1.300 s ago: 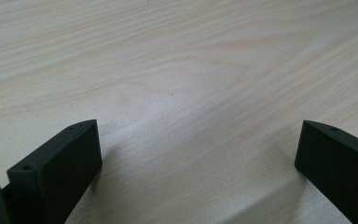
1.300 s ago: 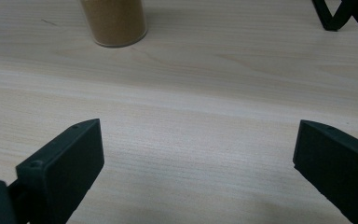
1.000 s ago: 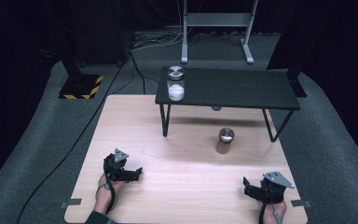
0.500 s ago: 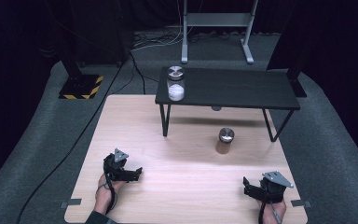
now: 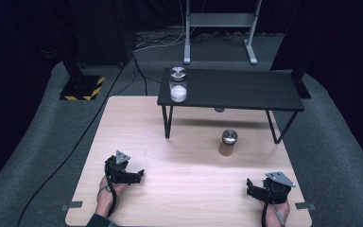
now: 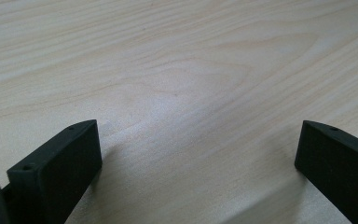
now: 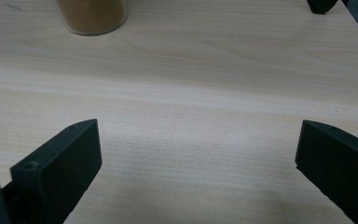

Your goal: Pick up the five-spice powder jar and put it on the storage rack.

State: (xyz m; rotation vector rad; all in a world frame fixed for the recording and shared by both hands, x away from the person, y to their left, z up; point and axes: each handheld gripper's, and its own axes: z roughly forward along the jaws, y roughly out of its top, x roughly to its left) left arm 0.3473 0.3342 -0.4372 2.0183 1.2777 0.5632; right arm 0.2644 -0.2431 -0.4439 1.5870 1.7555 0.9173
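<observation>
High view, tabletop (image 5: 189, 189): pale wood, dark bench (image 5: 231, 89) at its far side.
Bench jar (image 5: 178, 84): white powder inside, metal lid.
Tabletop jar (image 5: 228, 142): brown contents, metal lid, nearest the right tongs (image 5: 251, 187).
Left tongs (image 5: 139, 175): resting near the front-left edge.
Left gripper view: tongs (image 6: 198, 154) spread over bare wood.
Right gripper view: tongs (image 7: 198, 154) spread; brown jar (image 7: 92, 16) ahead, well apart.
</observation>
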